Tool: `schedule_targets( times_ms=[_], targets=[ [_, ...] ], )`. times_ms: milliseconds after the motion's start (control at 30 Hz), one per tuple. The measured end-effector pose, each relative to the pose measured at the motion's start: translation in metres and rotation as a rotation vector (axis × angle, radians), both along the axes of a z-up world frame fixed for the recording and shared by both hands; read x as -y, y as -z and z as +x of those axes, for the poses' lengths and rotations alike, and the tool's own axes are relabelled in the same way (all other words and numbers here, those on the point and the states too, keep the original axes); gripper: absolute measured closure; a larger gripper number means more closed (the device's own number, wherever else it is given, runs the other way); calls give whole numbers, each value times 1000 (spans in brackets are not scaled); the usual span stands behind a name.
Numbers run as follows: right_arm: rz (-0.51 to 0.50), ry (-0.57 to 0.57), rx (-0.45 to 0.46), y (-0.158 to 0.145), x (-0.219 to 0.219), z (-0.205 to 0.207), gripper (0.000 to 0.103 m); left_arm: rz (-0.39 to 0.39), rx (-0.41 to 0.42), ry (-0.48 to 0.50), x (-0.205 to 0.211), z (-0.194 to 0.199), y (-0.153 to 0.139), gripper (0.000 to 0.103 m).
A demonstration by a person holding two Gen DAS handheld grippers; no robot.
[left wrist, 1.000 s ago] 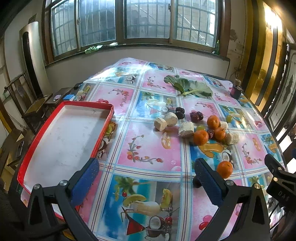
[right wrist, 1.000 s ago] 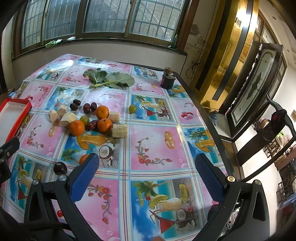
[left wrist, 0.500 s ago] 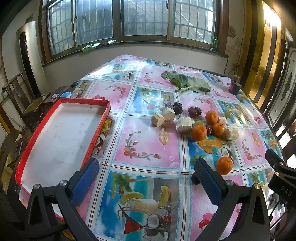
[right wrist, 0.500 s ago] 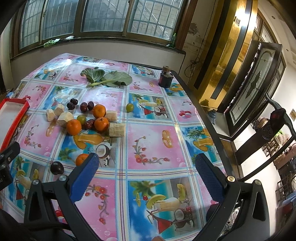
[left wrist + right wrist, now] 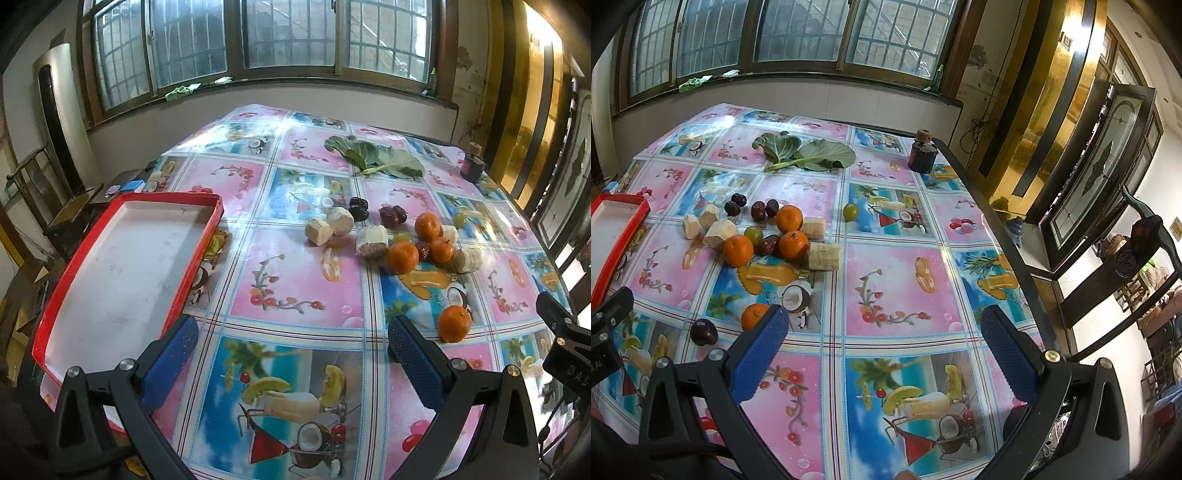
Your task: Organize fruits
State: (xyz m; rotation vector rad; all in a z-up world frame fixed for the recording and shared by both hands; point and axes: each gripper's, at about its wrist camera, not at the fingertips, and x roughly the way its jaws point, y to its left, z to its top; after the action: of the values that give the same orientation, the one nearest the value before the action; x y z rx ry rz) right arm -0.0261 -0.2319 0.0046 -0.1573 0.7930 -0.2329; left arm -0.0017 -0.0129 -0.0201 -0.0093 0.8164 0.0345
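While both grippers are held above worktop (image 5: 295, 280), left gripper (image 5: 291, 350) and right gripper (image 5: 882, 343) fingers spread wide, nothing gripped; fruits (image 5: 402, 256) clustered mid-worktop, red tray (image 5: 199, 251) seen at left edge.

We hold the left gripper (image 5: 291, 343) level above the near edge of the table, its two blue-padded fingers (image 5: 170, 360) spread wide with nothing between them. The jaws point toward 12 o'clock. We hold the right gripper (image 5: 884, 341) in the same attitude, fingers (image 5: 1006, 354) equally wide apart and gripping nothing. In the left wrist view, part of the right gripper's black body shows at 4 o'clock; in the right wrist view, the left gripper's body shows at 8 o'clock.
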Motion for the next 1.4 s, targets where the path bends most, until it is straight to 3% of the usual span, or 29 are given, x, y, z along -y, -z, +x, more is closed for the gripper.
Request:
schedule_targets(
  times_ms=[300, 600, 900, 1067, 1200, 1400],
  targets=[
    [0, 1, -1, 3, 0, 0, 0, -79, -59, 50, 3, 3, 9, 0],
    [3, 3, -1, 4, 2, 0, 0, -18, -15, 53, 9, -3, 10, 0],
    [7, -1, -4, 5, 2, 0, 0, -20, -16, 33, 3, -3, 12, 0],
    [29, -33, -14, 8, 3, -1, 0, 17, -77, 93, 2, 0, 24, 0],
    [31, -53, -29, 14, 0, -1, 0, -23, -112, 139, 4, -1, 31, 1],
    [30, -63, -35, 17, -1, 0, 0, -12, -95, 176, 15, -6, 30, 1]
  ],
)
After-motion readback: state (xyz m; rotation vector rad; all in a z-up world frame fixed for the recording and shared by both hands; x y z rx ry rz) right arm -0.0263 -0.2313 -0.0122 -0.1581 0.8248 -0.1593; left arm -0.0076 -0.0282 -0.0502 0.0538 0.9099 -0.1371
